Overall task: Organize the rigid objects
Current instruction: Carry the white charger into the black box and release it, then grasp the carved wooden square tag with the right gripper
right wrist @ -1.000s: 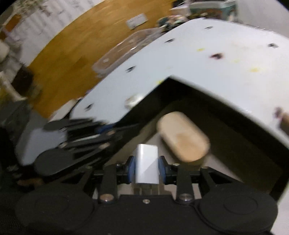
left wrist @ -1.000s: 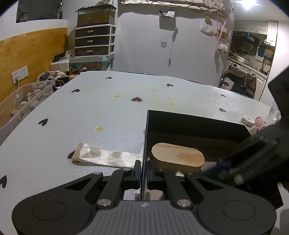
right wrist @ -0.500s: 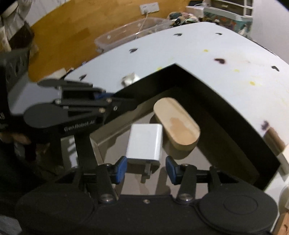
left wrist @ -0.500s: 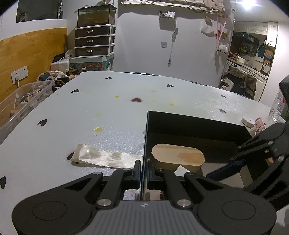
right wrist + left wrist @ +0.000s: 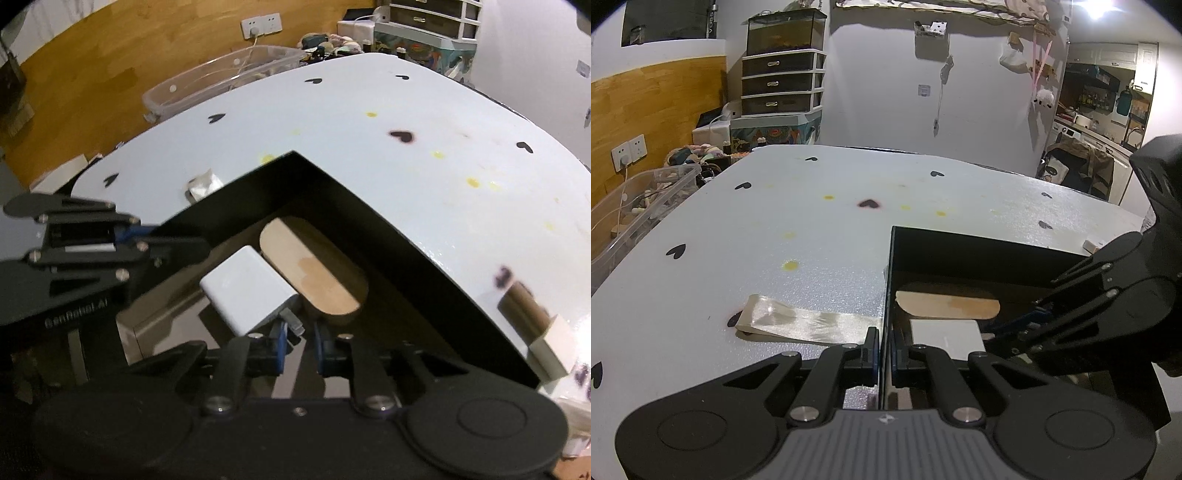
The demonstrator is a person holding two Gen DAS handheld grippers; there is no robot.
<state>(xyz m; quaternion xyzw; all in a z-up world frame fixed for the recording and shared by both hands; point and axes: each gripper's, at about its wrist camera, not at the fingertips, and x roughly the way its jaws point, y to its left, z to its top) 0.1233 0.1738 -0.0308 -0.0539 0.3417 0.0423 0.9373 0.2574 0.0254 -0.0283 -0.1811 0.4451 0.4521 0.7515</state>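
Observation:
A black open box point(image 5: 960, 254) point(image 5: 332, 192) stands on the white table. Inside it lie an oval wooden piece point(image 5: 947, 304) point(image 5: 314, 273) and a white charger point(image 5: 945, 332) point(image 5: 247, 295), flat and side by side. My left gripper point(image 5: 885, 350) point(image 5: 122, 229) is shut on the box's left wall. My right gripper point(image 5: 300, 343) point(image 5: 1015, 328) hangs inside the box just behind the charger. Its jaws are closing to a narrow gap and press on nothing. The charger's metal prongs lie right at the left fingertip.
A shiny cream strip point(image 5: 805, 321) lies on the table point(image 5: 812, 221) left of the box. A brown tube point(image 5: 524, 306) and white blocks point(image 5: 546, 350) sit near the box's right side. A clear plastic bin point(image 5: 639, 206) stands beyond the table's left edge.
My right gripper opened and let go of the white charger, which now lies flat in the box beside the wooden piece. Its jaws then came nearly together. The left gripper has not moved.

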